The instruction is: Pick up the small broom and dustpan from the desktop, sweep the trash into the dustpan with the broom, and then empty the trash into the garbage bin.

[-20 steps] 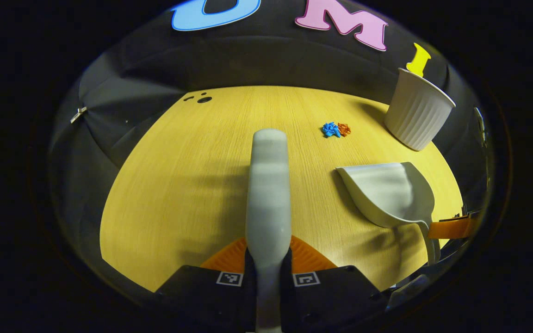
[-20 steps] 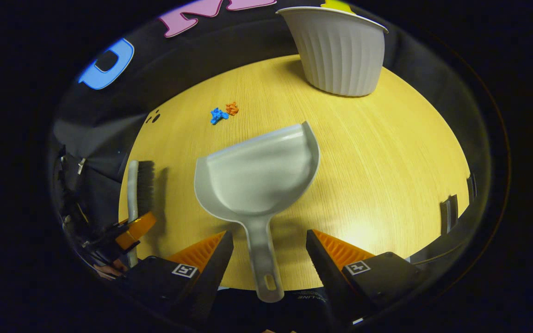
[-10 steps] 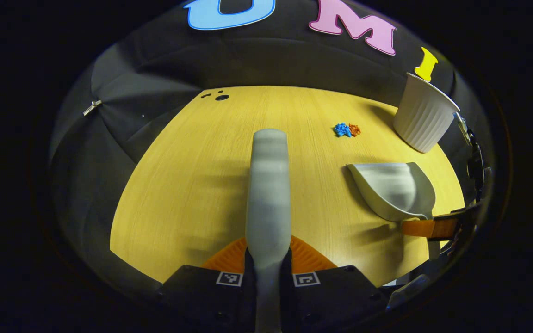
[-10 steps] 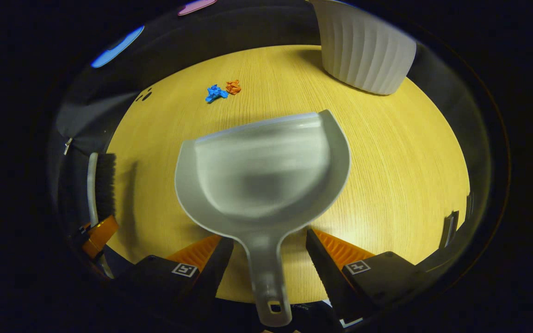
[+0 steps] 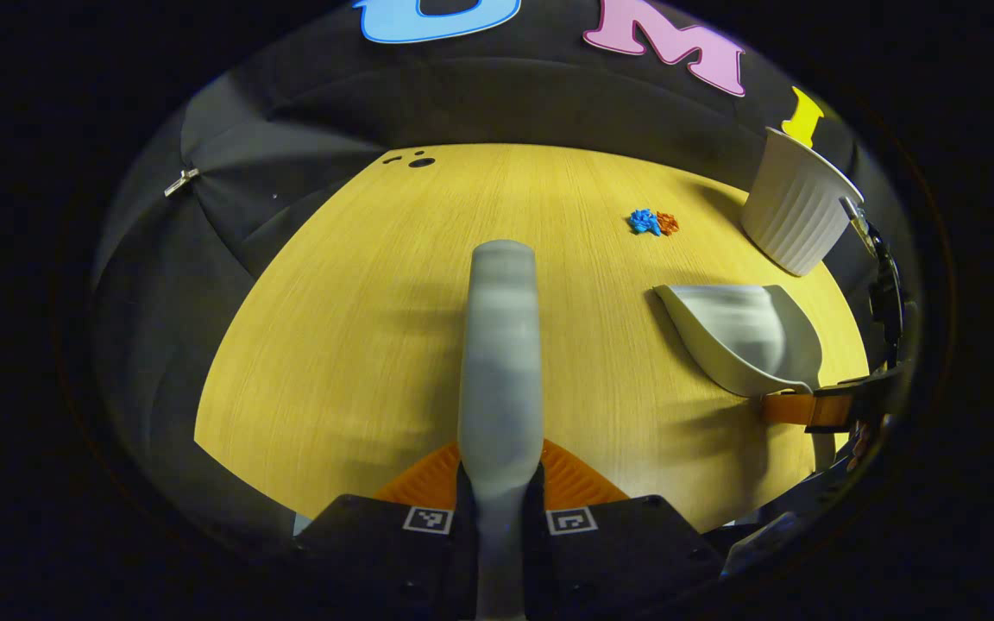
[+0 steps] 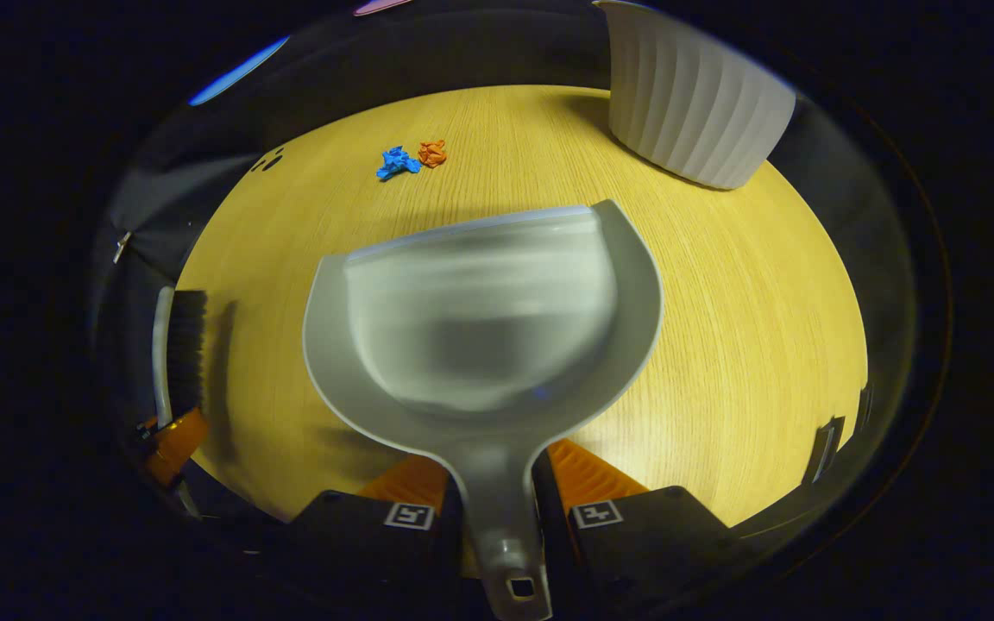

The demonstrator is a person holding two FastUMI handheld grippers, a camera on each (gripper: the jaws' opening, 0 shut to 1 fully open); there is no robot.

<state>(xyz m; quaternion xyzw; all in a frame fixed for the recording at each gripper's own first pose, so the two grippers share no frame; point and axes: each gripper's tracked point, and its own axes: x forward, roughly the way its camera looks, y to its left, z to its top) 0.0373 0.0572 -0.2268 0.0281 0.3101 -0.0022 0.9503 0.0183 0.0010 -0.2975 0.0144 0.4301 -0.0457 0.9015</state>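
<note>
The small broom points straight ahead in the left gripper view, its pale back toward the camera, and my left gripper is shut on its handle. In the right gripper view the broom stands at the far left, dark bristles facing right. The grey dustpan is large in the right gripper view, with my right gripper shut on its handle. The dustpan lies to the right in the left gripper view. The trash, a blue scrap and an orange scrap, lies beyond the pan's lip on the table.
A white ribbed garbage bin stands at the table's far right; it is also in the left gripper view. The wooden table has small dark holes at its far left corner. Black cloth walls surround it.
My right gripper's fingers closed onto the dustpan handle, and the pan now sits nearer and larger in its view. The left gripper with the broom shifted slightly; the trash has not moved.
</note>
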